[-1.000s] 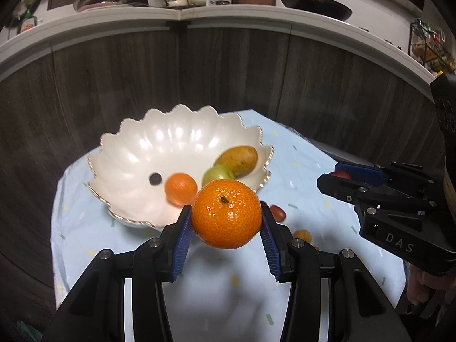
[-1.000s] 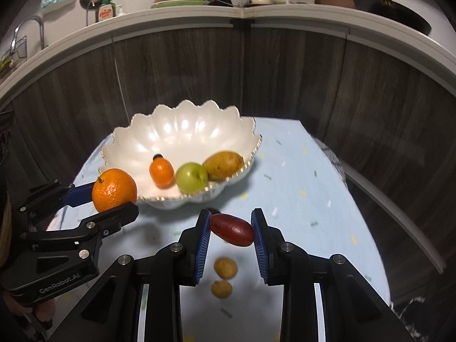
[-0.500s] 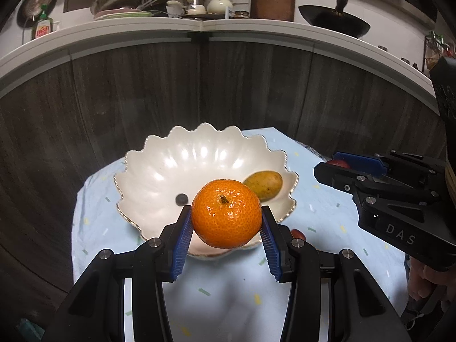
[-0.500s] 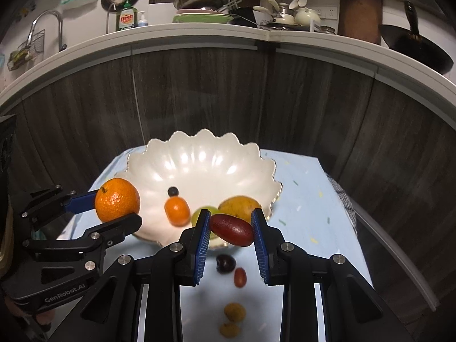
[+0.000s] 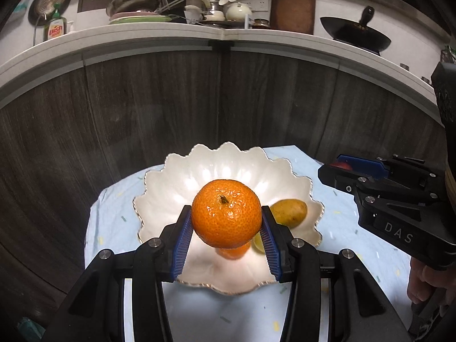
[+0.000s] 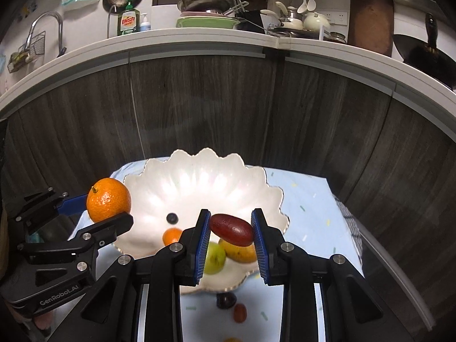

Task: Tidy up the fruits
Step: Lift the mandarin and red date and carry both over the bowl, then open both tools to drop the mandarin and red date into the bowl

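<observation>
Both claws now over scalloped glossy bowl, left claw gripping dimpled orange, right claw clamping smooth oblong red fruit

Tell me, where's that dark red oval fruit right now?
The dark red fruit is pinched in the right gripper, held above the near side of the white scalloped bowl, over the green fruit and yellow fruit inside.

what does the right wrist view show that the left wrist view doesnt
Only the right wrist view shows the blueberry in the bowl, the dark grape and small red fruit on the cloth, and the tap. Only the left wrist view shows the orange's stem end head-on. Both show the white bowl, the mango, the left gripper shut on the orange and the right gripper on the red date.
</observation>
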`<state>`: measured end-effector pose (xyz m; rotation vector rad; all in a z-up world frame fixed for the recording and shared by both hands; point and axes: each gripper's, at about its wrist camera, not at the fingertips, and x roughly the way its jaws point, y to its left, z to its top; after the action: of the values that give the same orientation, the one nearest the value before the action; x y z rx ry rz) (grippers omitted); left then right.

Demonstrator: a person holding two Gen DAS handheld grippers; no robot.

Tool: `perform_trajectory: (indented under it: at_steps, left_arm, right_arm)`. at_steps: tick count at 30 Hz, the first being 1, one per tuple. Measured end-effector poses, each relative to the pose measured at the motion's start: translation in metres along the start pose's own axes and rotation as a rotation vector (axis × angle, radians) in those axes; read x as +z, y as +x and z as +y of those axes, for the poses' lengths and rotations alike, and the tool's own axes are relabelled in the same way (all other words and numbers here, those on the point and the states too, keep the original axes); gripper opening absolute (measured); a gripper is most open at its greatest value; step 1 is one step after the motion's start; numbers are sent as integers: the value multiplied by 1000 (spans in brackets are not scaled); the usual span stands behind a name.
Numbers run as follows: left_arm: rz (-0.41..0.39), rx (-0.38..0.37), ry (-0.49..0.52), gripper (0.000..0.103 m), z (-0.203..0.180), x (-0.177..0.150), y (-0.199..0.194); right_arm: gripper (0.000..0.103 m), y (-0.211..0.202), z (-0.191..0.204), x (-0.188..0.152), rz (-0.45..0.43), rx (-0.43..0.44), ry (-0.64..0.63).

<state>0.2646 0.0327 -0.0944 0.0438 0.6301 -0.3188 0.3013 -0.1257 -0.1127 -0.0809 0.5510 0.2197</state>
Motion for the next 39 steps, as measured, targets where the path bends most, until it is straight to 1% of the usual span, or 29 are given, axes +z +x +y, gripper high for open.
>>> perform_trajectory:
  at_steps: [7, 16, 25, 31, 39]
  left_arm:
    - [-1, 36, -23, 45, 12, 9, 16]
    - [1, 69, -41, 45, 23, 17, 35]
    - [31, 80, -66, 45, 32, 15, 54]
    - [65, 83, -88, 45, 40, 12, 69]
    - [98, 78, -91, 46, 41, 5, 76]
  right_arm:
    - [30, 16, 0, 12, -6, 7, -11]
    - [30, 42, -6, 20, 16, 15, 18]
    - [30, 64, -9, 21, 56, 20, 32]
    - [30, 80, -5, 18, 95, 30, 33]
    - [31, 91, 1, 14, 133, 38, 25]
